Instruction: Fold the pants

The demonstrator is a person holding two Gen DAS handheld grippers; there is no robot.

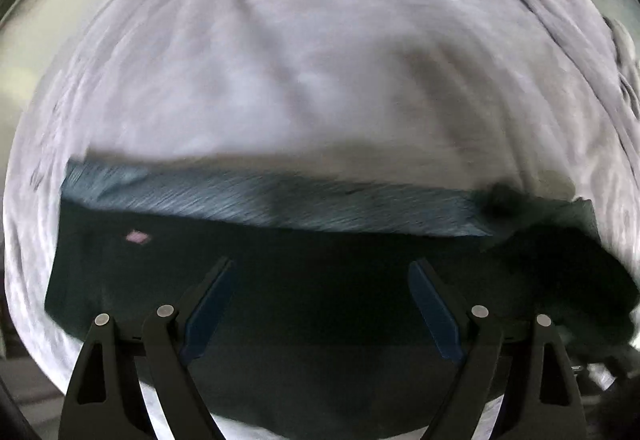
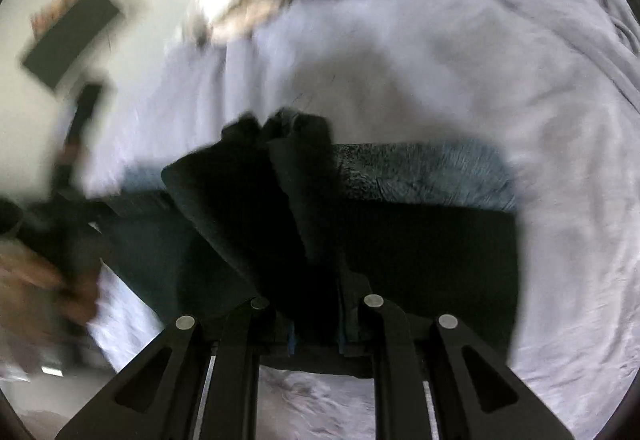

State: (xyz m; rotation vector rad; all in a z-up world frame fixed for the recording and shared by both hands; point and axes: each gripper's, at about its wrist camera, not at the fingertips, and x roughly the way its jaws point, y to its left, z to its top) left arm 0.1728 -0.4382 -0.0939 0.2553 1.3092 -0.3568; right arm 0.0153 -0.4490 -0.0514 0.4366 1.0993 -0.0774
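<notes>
One fold at least is showing in your left wrist view: the dark pants are lying in a flat band across the lavender bed sheet, and your left hand-held gripper is hovering over them, spread apart and empty. In the right wrist view, your right hand-held gripper is pinching a lifted flap of the pants, so another fold is probably underway. No containers are appearing anywhere.

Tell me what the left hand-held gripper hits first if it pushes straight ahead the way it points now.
Probably the dark pants: the open left hand-held gripper points down at them, nothing between its fingers. Depth is unclear in the blur.
</notes>
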